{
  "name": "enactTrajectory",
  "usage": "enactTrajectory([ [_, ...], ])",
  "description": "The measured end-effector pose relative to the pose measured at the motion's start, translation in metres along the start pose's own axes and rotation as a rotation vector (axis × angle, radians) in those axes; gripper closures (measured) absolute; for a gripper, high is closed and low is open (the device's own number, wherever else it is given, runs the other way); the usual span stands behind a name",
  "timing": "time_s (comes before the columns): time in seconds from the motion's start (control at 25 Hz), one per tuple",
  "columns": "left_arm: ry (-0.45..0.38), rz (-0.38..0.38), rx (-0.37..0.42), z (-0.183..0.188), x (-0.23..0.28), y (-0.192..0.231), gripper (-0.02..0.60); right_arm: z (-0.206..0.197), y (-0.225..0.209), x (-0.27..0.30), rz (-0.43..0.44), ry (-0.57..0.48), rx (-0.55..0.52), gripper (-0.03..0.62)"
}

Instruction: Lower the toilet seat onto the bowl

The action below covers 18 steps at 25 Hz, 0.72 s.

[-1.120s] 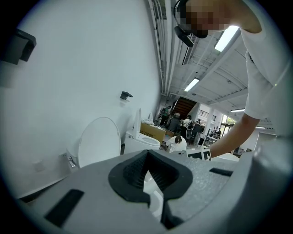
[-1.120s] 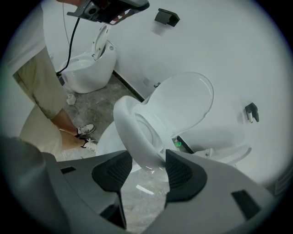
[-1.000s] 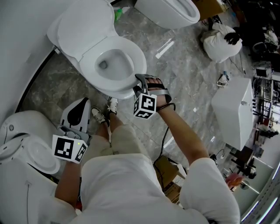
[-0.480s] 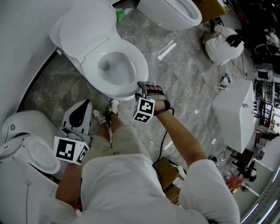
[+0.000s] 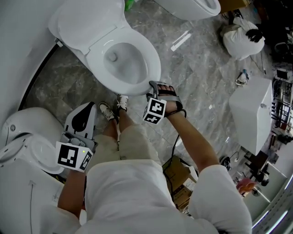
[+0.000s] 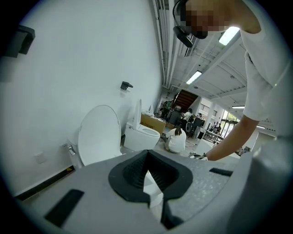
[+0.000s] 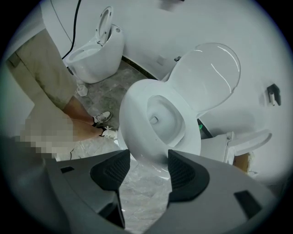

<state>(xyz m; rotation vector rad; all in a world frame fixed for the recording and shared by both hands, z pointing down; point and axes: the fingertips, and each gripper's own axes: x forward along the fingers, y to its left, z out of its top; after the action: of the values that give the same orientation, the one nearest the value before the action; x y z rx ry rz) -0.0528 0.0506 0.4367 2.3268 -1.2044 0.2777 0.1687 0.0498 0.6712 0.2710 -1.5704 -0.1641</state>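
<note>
The white toilet stands at the top of the head view. Its seat ring (image 5: 154,61) lies flat on the bowl and the lid (image 5: 84,20) stands up behind it. My right gripper (image 5: 158,86) hovers just in front of the bowl's front rim. In the right gripper view its jaws (image 7: 144,171) are opening with nothing between them, and the seat ring (image 7: 132,114) and raised lid (image 7: 210,77) lie beyond. My left gripper (image 5: 82,112) is held low at the left, shut and empty. Past the left gripper (image 6: 149,176) in its own view stands the lid (image 6: 98,135).
A second toilet (image 5: 23,137) stands close at the lower left, a third (image 5: 192,7) at the top. The person's shoes (image 5: 112,107) are right before the bowl. A white bag (image 5: 242,39), a white box (image 5: 254,112) and a cardboard box (image 5: 176,171) stand to the right.
The right gripper has drawn slightly back from the bowl's front rim. The left gripper has stayed put. The head view has shifted a little.
</note>
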Motion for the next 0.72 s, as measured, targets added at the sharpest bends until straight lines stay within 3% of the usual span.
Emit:
enactTrajectory([
  [0.72,0.062,0.005,0.012,-0.031,0.026,0.010,0.588,-0.022,0.034,0.048,0.050,0.002,0.066,0.350],
])
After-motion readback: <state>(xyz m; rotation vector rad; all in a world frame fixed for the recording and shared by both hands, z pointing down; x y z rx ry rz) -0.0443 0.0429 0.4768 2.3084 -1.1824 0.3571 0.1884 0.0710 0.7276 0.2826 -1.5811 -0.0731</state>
